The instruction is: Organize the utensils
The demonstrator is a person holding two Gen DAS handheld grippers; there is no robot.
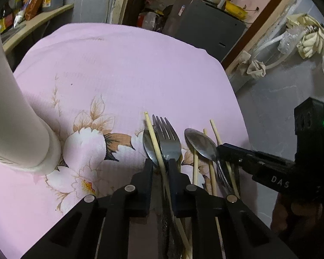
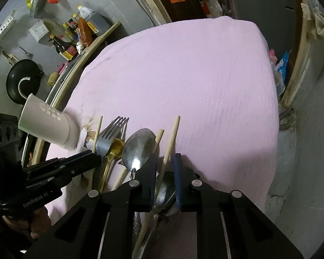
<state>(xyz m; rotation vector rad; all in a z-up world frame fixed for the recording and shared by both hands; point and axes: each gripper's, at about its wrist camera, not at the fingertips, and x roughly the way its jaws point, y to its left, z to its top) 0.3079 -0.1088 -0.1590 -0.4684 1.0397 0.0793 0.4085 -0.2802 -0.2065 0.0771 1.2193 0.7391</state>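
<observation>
Two hand-held grippers work one bundle of utensils lying near the front edge of a table under a pink flowered cloth [image 1: 123, 69]. The left hand-held gripper [image 1: 159, 163] has its jaws nearly closed around the neck of a fork [image 1: 167, 138] and one chopstick [image 1: 154, 142] that crosses it; whether the pads already pinch them cannot be told. The right hand-held gripper [image 2: 165, 159] is likewise narrowed around another chopstick [image 2: 171, 138], with the handle of a large spoon [image 2: 138, 146] passing under its fingers. All the utensils lie roughly parallel, long axes running from the front edge toward the far edge, heads away from the hands, so each gripper straddles its piece across the shaft. A white cup [image 2: 47, 123] stands toward the table's left edge, nearer the left hand, the likely holder. A gold spoon [image 2: 116, 146] lies between fork and large spoon.
</observation>
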